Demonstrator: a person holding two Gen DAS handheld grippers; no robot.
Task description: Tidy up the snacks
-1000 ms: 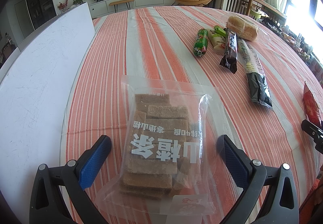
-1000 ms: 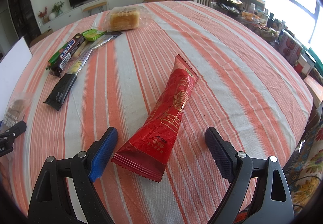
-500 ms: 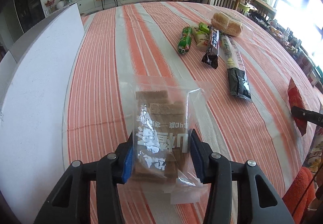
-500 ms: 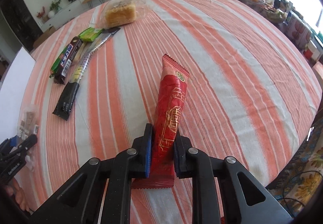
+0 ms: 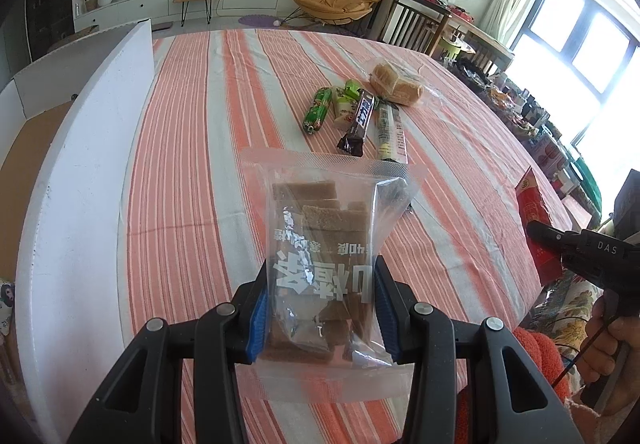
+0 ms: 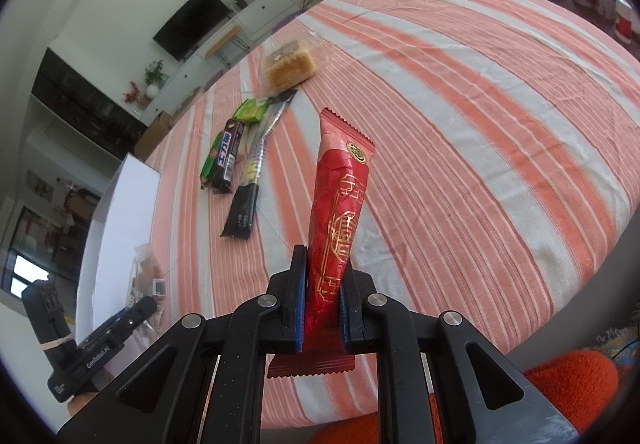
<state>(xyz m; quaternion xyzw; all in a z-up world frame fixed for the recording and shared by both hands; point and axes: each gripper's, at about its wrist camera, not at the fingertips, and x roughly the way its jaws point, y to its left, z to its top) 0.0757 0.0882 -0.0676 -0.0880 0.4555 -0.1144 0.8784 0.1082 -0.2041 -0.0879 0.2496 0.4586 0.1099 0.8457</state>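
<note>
My left gripper [image 5: 320, 304] is shut on a clear bag of brown bars [image 5: 320, 244] and holds it lifted above the striped tablecloth. My right gripper [image 6: 323, 308] is shut on a long red snack packet [image 6: 340, 204] and holds it raised, tip pointing up and away. In the left wrist view the red packet [image 5: 534, 220] and right gripper [image 5: 580, 248] show at the right edge. In the right wrist view the clear bag [image 6: 146, 276] and left gripper [image 6: 104, 340] show at the lower left.
Further along the table lie a green sausage pack [image 5: 318, 110], a dark candy bar [image 5: 358, 122], a long black-and-white packet [image 5: 390, 132], a small green pack [image 5: 352, 89] and a bagged bread [image 5: 396, 84]. A white box [image 5: 80, 164] stands along the table's left side.
Both grippers went from open around their snacks to shut on them. Both snacks have since been lifted off the cloth, and the views have tilted upward.
</note>
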